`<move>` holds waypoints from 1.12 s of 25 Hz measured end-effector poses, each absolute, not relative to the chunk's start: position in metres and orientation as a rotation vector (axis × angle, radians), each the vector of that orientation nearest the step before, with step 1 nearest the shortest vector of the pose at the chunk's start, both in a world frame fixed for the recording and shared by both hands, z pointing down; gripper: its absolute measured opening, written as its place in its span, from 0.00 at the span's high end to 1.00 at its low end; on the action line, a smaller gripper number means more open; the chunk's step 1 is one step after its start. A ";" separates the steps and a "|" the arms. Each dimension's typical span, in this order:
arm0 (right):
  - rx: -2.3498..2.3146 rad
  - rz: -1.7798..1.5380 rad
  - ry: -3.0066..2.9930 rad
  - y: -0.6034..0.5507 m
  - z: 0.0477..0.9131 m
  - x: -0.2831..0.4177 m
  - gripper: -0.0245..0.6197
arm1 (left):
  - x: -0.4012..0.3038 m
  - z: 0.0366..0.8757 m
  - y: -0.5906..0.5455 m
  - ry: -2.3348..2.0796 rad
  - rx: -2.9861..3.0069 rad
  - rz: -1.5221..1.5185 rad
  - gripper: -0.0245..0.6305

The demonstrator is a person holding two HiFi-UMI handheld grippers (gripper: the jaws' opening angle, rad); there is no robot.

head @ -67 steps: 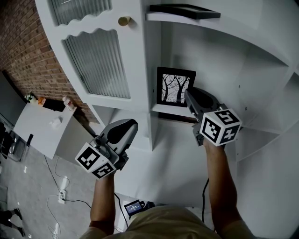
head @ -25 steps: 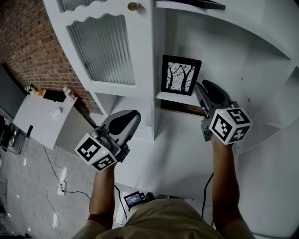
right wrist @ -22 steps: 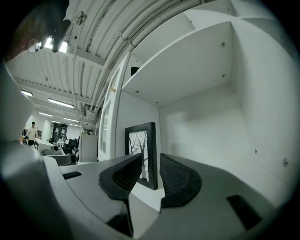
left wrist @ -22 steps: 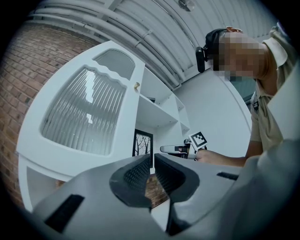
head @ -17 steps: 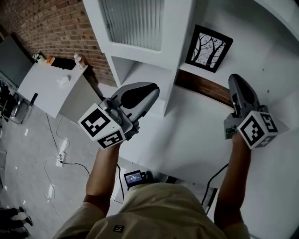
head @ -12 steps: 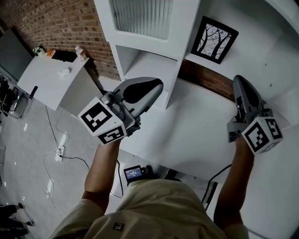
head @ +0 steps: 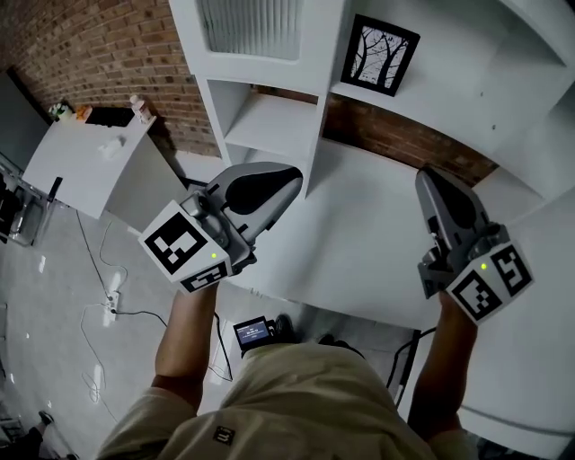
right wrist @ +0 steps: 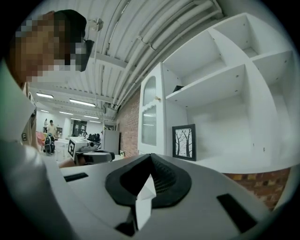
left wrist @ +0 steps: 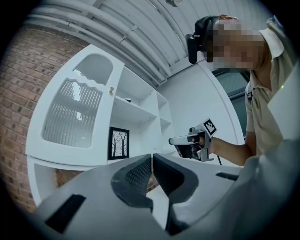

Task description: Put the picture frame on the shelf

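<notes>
The picture frame, black with a print of bare trees, stands upright on a white shelf; it also shows in the left gripper view and the right gripper view. Neither gripper touches it. My left gripper hangs over the white counter, well short of the shelf, its jaws shut and empty. My right gripper is held back to the right of the frame; its jaws have just been closing and now meet with nothing between them.
The white shelving unit has a ribbed glass door at the left and open compartments at the right. A brick wall shows behind the counter. A white table stands at the far left; a small device and cables lie on the floor.
Both grippers have drawn back from the shelf toward the person. The picture frame stays upright on the shelf, now farther from the right gripper.
</notes>
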State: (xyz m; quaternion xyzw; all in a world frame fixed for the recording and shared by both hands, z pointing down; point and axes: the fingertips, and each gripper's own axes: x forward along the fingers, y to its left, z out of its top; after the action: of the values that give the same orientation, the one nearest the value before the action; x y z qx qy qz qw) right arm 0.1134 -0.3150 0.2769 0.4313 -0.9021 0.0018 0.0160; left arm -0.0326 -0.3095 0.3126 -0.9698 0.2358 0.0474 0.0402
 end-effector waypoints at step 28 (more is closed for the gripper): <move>1.102 0.024 -2.865 -0.041 0.326 0.193 0.95 | 0.106 0.340 -0.036 0.675 -2.975 -0.090 0.94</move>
State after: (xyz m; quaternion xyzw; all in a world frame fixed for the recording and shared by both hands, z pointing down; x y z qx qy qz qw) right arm 0.1931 -0.0411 0.3258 0.3588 -0.9327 0.0079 0.0360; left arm 0.1063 -0.0362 0.3396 -0.9738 0.2210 -0.0293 0.0447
